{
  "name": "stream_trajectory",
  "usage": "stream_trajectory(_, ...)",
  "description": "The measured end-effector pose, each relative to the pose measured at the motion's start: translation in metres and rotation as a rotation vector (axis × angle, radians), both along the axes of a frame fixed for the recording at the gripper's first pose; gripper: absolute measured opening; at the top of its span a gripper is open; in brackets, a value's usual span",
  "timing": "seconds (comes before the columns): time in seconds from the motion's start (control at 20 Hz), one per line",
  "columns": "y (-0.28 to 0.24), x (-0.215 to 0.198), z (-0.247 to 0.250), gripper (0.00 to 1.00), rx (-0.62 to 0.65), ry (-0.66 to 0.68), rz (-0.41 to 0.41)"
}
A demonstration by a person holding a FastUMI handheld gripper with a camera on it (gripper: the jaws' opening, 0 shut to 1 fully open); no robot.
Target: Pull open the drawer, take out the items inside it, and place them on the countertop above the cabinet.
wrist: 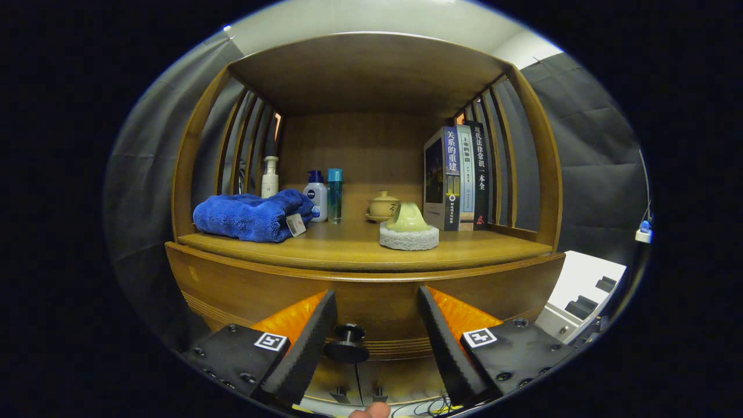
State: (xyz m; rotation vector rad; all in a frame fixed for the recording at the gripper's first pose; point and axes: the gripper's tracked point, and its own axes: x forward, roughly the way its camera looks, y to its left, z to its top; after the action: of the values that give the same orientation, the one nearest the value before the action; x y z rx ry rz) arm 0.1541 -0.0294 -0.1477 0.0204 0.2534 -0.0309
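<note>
The camera rides on the gripper (376,325), low and close to the drawer (371,302) front. It faces straight at the cabinet, with the countertop (360,247) shelf up at 12 o'clock.

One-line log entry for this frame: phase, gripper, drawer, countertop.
phase: approach | gripper: open, knob between fingers, no contact | drawer: closed | countertop: blue towel, bottles, books, lidded cup, sponge

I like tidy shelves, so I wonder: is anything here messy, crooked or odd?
Little stands out. The blue towel lies loosely bunched, its tag hanging over the countertop edge. Bottles and books stand upright. The drawer is closed; the open gripper flanks its knob.
</note>
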Motion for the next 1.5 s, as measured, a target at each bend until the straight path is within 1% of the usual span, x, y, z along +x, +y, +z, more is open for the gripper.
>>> stream_trajectory(0.1,0.001,0.009,-0.001,0.95,-0.024,-0.001,0.01)
stream_trajectory(0.2,0.002,0.009,-0.002,0.95,-0.061,0.005,0.018)
stream_trajectory(0.4,0.004,0.009,-0.005,0.95,-0.059,0.016,0.018)
stream_trajectory(0.45,0.003,0.007,-0.005,0.95,-0.075,0.024,0.014)
stream_trajectory(0.5,0.002,0.008,-0.003,0.95,-0.092,0.027,0.006)
stream_trajectory(0.65,0.011,0.007,0.017,0.97,-0.103,-0.014,0.014)
stream_trajectory(0.8,0.005,-0.004,0.039,0.97,-0.099,-0.057,-0.003)
stream_trajectory(1.1,-0.006,-0.043,0.077,0.97,-0.103,-0.106,-0.045)
stream_trajectory(1.5,-0.02,-0.091,0.109,0.97,-0.092,-0.15,-0.108)
